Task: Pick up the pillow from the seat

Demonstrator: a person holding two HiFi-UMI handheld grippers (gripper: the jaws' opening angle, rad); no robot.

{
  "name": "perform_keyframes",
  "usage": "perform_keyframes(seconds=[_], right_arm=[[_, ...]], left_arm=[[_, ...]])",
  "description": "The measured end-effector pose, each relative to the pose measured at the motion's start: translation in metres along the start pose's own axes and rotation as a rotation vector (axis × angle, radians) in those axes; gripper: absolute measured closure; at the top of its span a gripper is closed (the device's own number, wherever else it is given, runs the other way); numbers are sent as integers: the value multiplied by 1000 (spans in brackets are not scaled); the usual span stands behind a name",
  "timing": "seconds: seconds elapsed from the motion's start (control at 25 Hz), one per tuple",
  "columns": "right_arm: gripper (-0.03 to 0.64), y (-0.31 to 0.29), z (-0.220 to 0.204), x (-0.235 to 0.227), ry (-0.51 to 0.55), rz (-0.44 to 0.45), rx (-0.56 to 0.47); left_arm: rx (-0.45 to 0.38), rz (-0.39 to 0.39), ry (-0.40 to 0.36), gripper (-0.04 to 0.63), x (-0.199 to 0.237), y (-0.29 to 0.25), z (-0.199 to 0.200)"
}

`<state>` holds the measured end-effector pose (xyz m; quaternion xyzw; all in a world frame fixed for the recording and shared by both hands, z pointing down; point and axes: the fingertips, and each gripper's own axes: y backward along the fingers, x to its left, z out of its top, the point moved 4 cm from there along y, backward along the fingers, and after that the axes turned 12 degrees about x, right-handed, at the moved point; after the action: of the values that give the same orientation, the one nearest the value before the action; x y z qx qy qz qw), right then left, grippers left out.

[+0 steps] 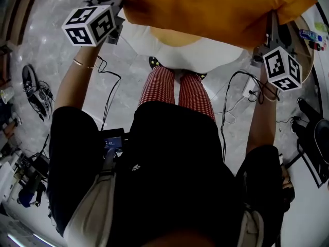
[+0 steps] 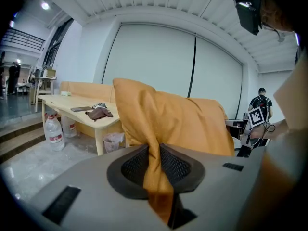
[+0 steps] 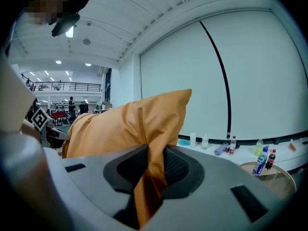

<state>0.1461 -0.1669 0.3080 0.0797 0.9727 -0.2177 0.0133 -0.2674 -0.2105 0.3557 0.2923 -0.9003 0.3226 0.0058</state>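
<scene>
Currently the orange pillow [image 1: 216, 9] hangs across the frame's top above the white seat [image 1: 205, 53], one corner pinched in the left gripper [image 2: 155, 150] and one in the right gripper [image 3: 155, 158], so the thin fabric could slip free under its weight.

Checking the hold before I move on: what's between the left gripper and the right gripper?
The orange pillow fills the whole stretch, with the left gripper and the right gripper each shut on one end of it. The head view shows this.
</scene>
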Motion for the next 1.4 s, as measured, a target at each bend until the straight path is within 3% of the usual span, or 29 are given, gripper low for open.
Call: perform_keyframes(seconds=[0.8, 1.4], right_arm=[[517, 18, 61, 12, -2, 47, -90], [517, 44, 101, 15, -41, 88, -180]], left_arm=[[-86, 41, -12, 520, -6, 50, 55], [-152, 78, -78, 520, -22, 96, 106]])
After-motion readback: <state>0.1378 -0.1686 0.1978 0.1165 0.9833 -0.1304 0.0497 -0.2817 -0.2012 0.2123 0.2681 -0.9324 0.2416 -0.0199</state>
